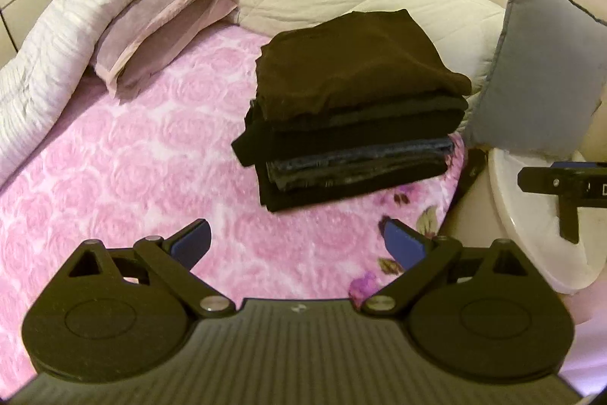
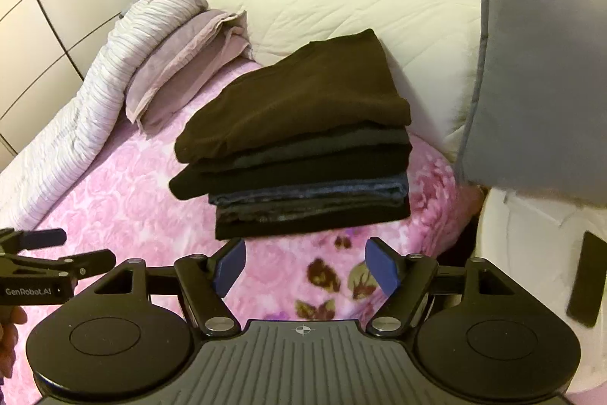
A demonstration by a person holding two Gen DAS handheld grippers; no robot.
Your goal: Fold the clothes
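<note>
pink bedspread (image 1: 125, 154); folded stack (image 2: 299, 154) just ahead of both empty, spread tools (image 2: 305, 266).

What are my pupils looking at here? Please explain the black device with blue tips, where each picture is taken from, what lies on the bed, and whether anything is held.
A person holds two hand-held tongs, each with a camera looking along its fingers. One picture comes from the left tongs, the other from the right tongs. Both are open and hold nothing. On the pink blanket sits a stack of folded dark clothes, a brown garment on top. A grey cushion stands to its right.
</note>
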